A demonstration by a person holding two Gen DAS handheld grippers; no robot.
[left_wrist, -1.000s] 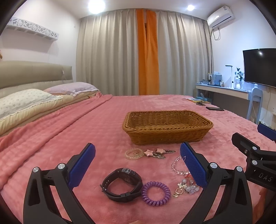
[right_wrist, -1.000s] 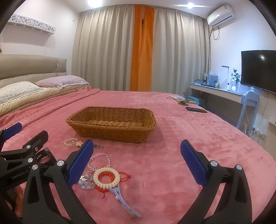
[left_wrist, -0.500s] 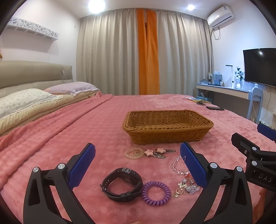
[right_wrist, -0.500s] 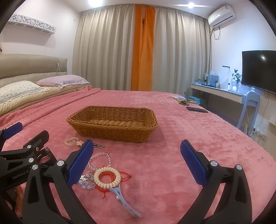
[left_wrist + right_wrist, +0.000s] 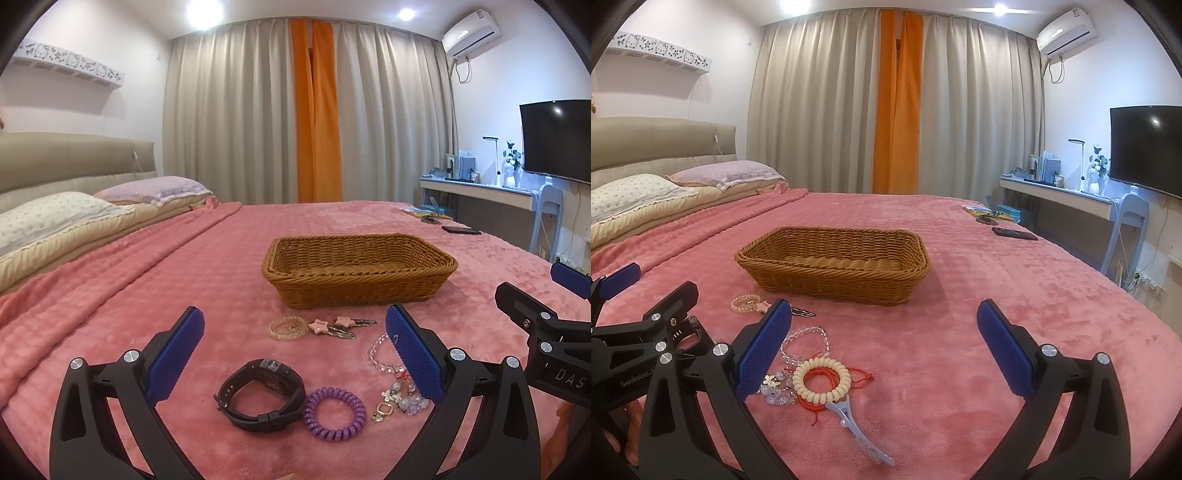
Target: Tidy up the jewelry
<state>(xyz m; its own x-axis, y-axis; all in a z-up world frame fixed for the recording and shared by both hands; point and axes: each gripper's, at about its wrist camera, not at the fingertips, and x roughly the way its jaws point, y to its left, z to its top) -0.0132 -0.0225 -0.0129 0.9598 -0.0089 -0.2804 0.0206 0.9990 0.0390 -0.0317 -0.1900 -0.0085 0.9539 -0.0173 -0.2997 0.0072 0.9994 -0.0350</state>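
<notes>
Pre-grasp, nothing collected. My left gripper (image 5: 293, 354) and right gripper (image 5: 884, 352) both spread wide, empty. Brown woven wicker basket (image 5: 360, 295) empty at 12 o'clock. Black strap wristwatch (image 5: 262, 395) lies between left pads: descend, clamp, carry to basket.

One wicker basket (image 5: 360, 271), one black watch (image 5: 264, 393), two coil hair ties (image 5: 334, 413) (image 5: 822, 380), two star clips (image 5: 319, 325), two pillows (image 5: 48, 218).

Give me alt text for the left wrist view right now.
The open left gripper hovers over a pink bed, framing a black watch and purple hair tie, with bead bracelets and star clips nearby. An empty wicker basket sits beyond them; the right gripper shows at the right edge.
</notes>
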